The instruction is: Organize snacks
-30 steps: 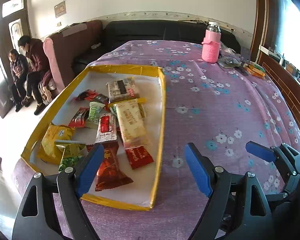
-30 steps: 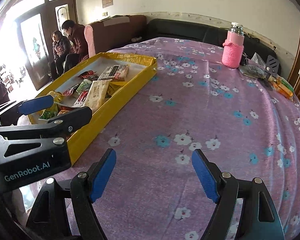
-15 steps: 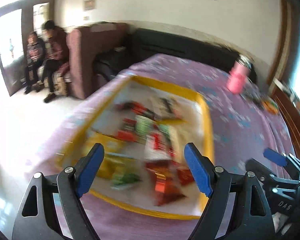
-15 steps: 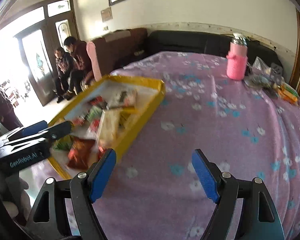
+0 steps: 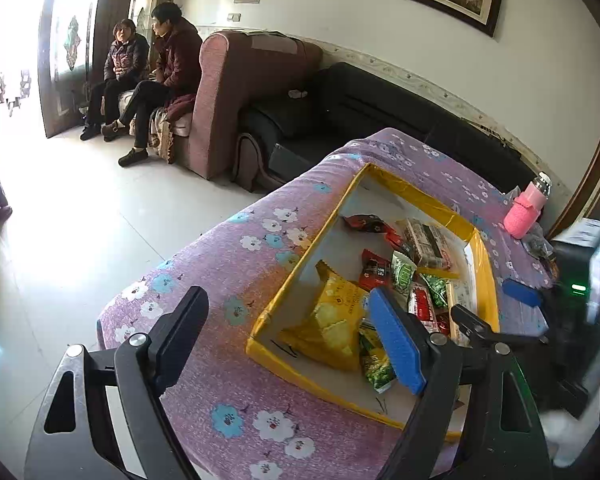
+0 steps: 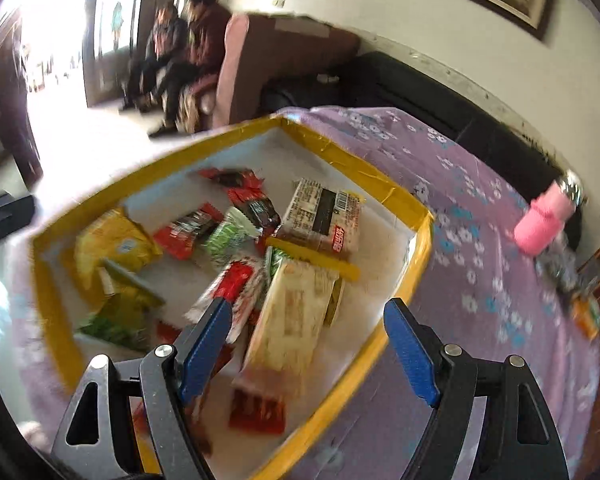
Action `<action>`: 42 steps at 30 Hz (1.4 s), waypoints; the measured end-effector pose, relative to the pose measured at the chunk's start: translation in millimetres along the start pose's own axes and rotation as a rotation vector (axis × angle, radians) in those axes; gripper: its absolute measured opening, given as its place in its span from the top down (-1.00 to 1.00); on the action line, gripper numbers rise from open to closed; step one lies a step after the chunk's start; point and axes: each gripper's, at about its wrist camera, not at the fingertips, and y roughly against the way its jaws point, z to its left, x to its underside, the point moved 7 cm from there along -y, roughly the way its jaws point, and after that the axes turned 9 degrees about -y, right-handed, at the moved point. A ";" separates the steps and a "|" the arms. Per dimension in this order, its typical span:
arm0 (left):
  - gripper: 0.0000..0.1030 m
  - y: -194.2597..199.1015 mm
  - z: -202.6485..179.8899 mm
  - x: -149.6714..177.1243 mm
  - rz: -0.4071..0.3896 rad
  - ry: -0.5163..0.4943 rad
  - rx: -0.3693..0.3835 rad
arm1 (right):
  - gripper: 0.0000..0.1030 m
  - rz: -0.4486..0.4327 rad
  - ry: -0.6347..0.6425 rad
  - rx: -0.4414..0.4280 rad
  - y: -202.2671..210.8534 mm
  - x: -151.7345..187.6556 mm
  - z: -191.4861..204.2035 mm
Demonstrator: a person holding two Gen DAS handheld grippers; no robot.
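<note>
A yellow-rimmed tray (image 5: pixel 483 264) sits on the table (image 5: pixel 228 264), close to its left edge and near corner, and holds all the snacks. The left gripper (image 5: pixel 290 338) hangs over that corner with its jaws wide and nothing between them: one finger is above the purple floral cloth, the other above the tray's near end. Inside the tray, a yellow chip bag (image 5: pixel 332 316) lies at the near end with a green packet (image 5: pixel 376 364) just beside it. Further in are a red packet (image 5: pixel 374 270), a green-and-white packet (image 5: pixel 403 272) and, toward the far end, a long wrapped bar (image 5: pixel 426 242). The right gripper (image 6: pixel 310 348) is also wide and empty, held above the tray's near right side over a pale cracker pack (image 6: pixel 296 316); this view is blurred. A pink bottle (image 5: pixel 526 212) stands near the table's far edge, well apart from the tray.
</note>
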 end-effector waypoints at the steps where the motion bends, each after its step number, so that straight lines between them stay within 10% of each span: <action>1: -0.61 -1.1 1.7 0.0 0.001 0.002 0.004 | -0.55 0.022 0.023 0.054 -8.7 -0.7 -1.9; 7: -0.61 -11.9 10.9 2.4 0.014 0.031 0.029 | -0.55 0.002 0.008 0.228 -6.7 -4.4 -22.8; 13: -0.61 -8.4 17.9 2.2 0.002 0.049 0.032 | -0.56 0.015 0.028 -0.196 22.3 -7.9 47.1; 18: -0.61 -6.4 21.9 2.2 0.002 0.045 0.029 | -0.60 0.034 0.152 -0.065 -2.2 -5.5 70.7; 32: -0.61 -3.9 -4.9 1.6 0.001 -0.018 0.061 | -0.65 0.040 0.112 -0.079 23.1 30.0 27.1; 42: -0.61 27.8 -32.8 -8.6 -0.102 -0.069 0.035 | -0.68 -0.142 -0.308 -0.089 60.8 4.3 -83.3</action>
